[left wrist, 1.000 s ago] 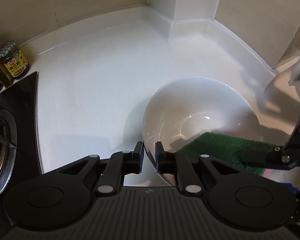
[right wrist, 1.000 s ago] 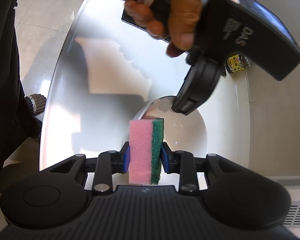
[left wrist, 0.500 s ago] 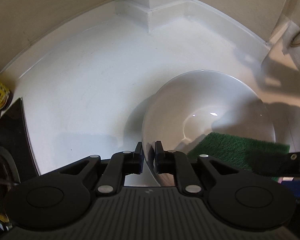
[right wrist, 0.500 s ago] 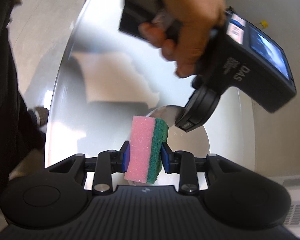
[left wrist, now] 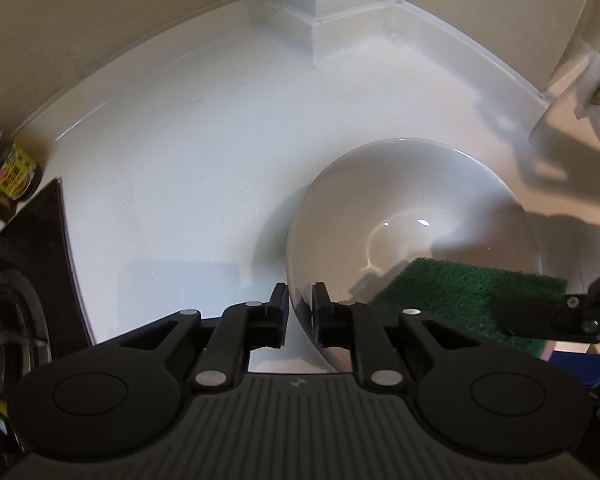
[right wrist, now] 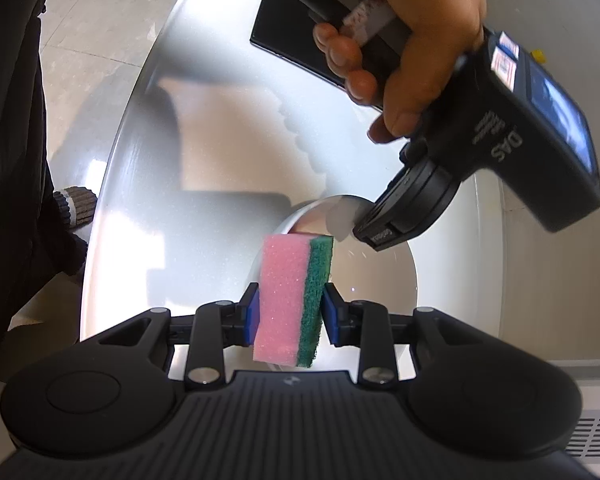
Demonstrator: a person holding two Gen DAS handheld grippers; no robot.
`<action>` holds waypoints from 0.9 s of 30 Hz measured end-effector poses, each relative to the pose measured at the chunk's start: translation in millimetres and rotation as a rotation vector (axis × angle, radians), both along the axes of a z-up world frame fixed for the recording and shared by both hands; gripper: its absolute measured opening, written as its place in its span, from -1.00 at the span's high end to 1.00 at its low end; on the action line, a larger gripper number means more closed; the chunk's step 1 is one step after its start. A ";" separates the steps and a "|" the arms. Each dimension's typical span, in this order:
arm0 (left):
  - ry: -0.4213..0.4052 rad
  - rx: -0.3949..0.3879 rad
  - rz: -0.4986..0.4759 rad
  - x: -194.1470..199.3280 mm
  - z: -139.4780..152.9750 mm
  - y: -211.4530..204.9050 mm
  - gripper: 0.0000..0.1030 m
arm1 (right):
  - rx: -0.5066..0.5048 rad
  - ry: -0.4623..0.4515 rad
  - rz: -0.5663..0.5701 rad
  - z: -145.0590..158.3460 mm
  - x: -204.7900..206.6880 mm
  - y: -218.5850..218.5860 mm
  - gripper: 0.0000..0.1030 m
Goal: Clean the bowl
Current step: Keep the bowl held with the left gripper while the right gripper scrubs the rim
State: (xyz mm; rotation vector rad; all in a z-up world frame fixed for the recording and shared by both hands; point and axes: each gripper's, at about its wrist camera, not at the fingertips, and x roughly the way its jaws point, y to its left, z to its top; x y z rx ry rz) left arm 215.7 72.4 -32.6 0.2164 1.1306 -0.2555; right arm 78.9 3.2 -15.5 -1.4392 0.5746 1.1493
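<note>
Stovetop [left wrist: 28, 248] only in left view

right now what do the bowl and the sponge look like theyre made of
Bowl: likely glazed ceramic, white and glossy, with sharp light glints inside. Sponge: soft pink foam with visible pores, backed by a coarse green fibrous scouring layer.

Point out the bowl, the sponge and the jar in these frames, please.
bowl [left wrist: 412, 216]: left wrist view, on its inner wall.
sponge [right wrist: 286, 296]: right wrist view, on its pink foam face.
jar [left wrist: 14, 168]: left wrist view, on its yellow label.
</note>
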 end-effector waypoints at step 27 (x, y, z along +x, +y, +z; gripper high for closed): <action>-0.030 -0.102 0.130 -13.5 -4.3 12.6 0.70 | 0.080 -0.044 -0.056 15.7 5.8 -21.3 0.45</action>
